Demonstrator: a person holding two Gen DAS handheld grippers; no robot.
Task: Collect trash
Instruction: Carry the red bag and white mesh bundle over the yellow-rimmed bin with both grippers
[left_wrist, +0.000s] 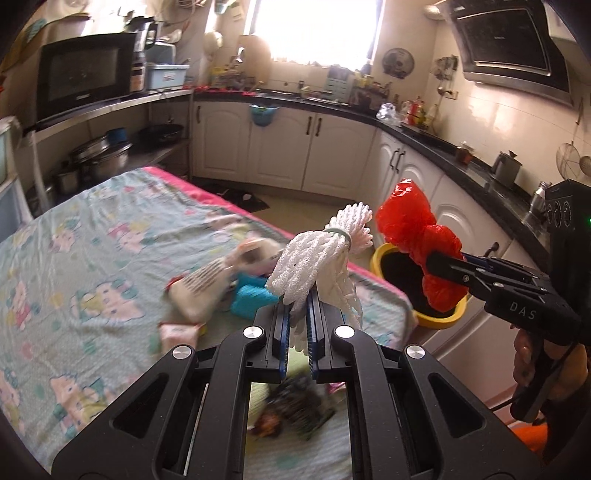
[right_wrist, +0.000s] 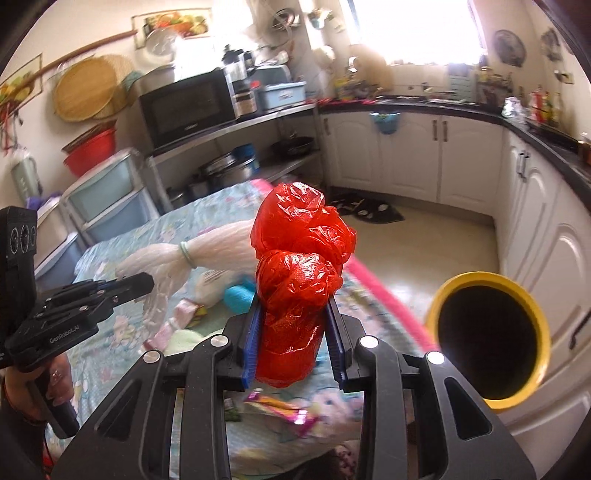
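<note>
- Left gripper: jaws clamped on a white foam net, bunched and tied with a pale green band; net held up above the table's right edge.
- Right gripper: jaws clamped on a crumpled red bag, which sticks up well past the fingertips.
- Yellow bin, dark inside, on the floor just off the table's right edge, beside white cabinets.
- Table under a cartoon-print cloth with a pink border.
- Still on the cloth, mid-table: a beige packet, a blue item, small wrappers; all blurred.
</note>
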